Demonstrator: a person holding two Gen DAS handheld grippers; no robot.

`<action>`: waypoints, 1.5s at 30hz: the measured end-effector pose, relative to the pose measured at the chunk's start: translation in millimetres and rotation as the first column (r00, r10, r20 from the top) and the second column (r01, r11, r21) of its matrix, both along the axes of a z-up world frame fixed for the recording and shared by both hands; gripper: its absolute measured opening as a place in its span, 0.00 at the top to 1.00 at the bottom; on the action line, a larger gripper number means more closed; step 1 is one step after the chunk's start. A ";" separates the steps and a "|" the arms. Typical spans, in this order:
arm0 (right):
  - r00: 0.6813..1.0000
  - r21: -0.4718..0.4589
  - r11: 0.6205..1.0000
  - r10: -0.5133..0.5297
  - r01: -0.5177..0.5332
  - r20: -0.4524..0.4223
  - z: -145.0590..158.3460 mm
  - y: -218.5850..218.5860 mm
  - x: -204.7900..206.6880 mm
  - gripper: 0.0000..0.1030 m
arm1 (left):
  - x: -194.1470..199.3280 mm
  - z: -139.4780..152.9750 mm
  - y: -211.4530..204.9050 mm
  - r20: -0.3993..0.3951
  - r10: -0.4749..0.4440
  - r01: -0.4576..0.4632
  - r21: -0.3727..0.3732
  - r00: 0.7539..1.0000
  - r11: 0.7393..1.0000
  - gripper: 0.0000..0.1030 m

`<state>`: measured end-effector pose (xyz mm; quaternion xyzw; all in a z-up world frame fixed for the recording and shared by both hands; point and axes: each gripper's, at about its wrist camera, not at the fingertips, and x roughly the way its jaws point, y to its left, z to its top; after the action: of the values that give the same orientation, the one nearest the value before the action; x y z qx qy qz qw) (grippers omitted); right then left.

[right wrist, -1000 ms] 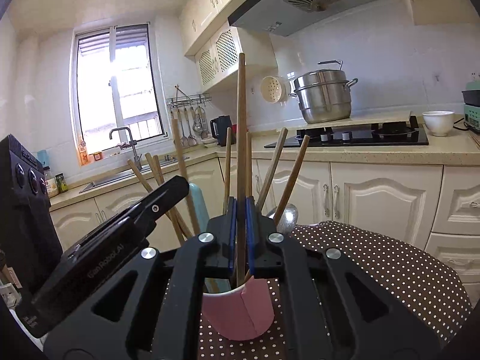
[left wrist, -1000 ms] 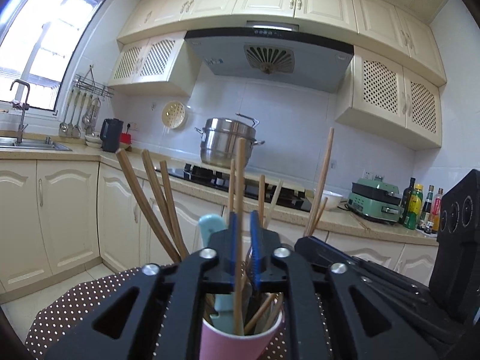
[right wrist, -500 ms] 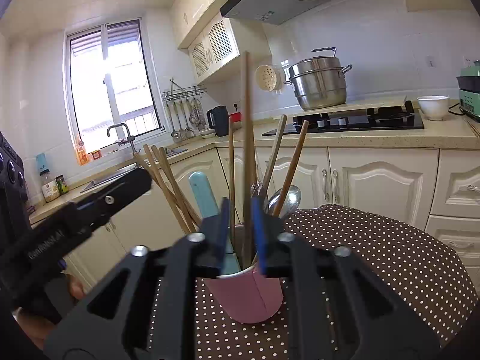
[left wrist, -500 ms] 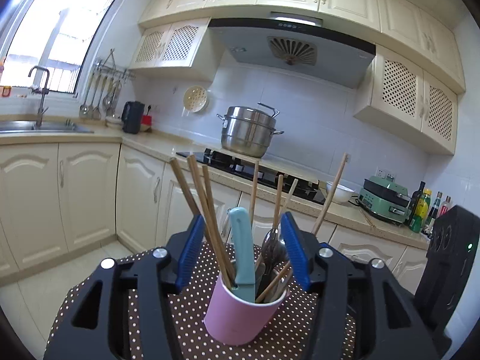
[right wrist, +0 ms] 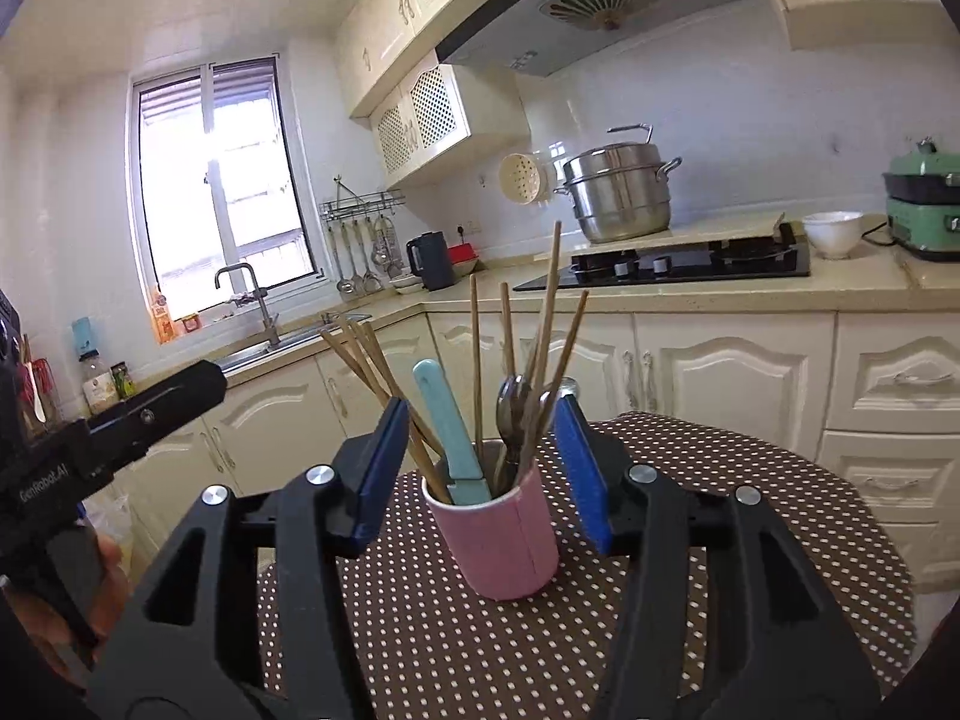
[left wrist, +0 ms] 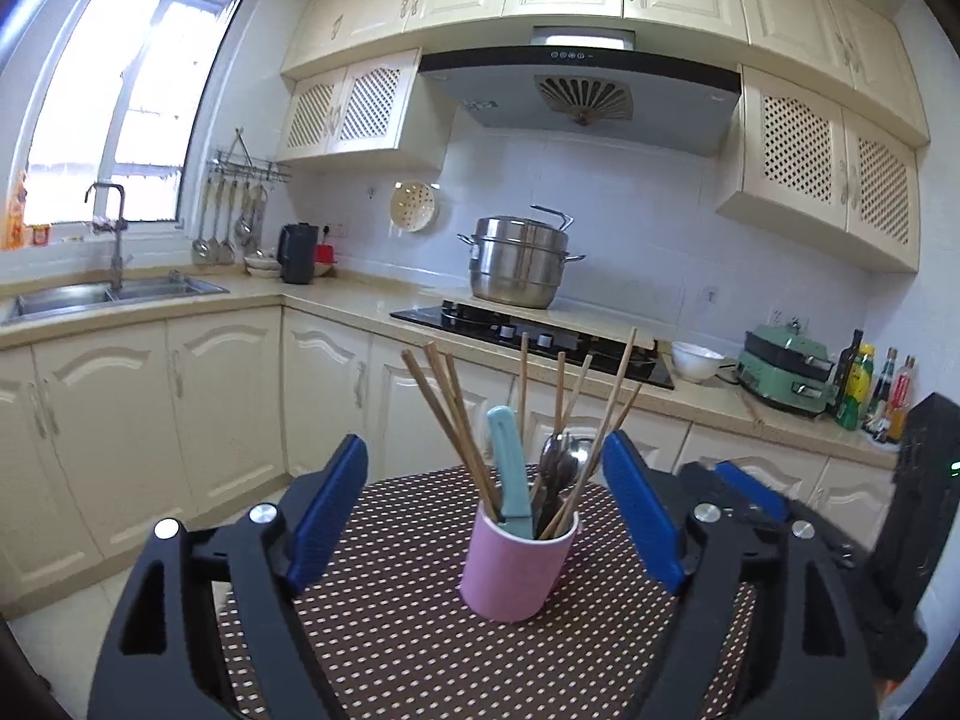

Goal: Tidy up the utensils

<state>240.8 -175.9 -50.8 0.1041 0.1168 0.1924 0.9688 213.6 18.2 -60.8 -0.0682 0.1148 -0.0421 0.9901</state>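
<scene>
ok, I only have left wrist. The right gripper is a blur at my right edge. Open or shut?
Observer: Open. The right wrist view shows the right gripper with its blue pads spread apart, to either side of the pink cup and nearer the camera.
Operator: Is it carrying a chopstick?
Observer: No. Nothing is clamped between the pads; the chopsticks all stand in the cup.
Operator: Anything behind my camera?
Observer: A person's hand shows at the lower left edge of the right wrist view, wrapped around the black handle of the left gripper.
</scene>
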 end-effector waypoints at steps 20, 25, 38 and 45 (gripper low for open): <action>0.987 -0.090 0.991 -0.090 0.102 0.130 52.4 -1.7 -173.5 0.24 | -155.7 35.4 -17.4 0.090 -0.019 0.009 0.116 0.996 0.993 0.09; 0.986 -0.105 0.989 -0.085 0.100 0.147 55.5 -1.5 -186.3 0.19 | -177.3 41.8 -24.6 0.136 -0.010 -0.009 0.136 0.991 0.991 0.08; 0.969 -0.140 0.974 -0.148 0.177 0.196 59.8 -1.6 -204.1 0.15 | -189.7 44.6 -31.7 0.176 0.019 -0.048 0.161 0.984 0.986 0.08; 0.968 -0.153 0.970 -0.155 0.187 0.200 59.3 -1.5 -207.7 0.15 | -188.2 41.3 -35.1 0.155 0.019 -0.044 0.162 0.988 0.986 0.08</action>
<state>33.1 -177.5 8.5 0.0122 0.0322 0.1062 0.9937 25.4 -16.9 -19.5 0.0157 0.0404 -0.0219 0.9988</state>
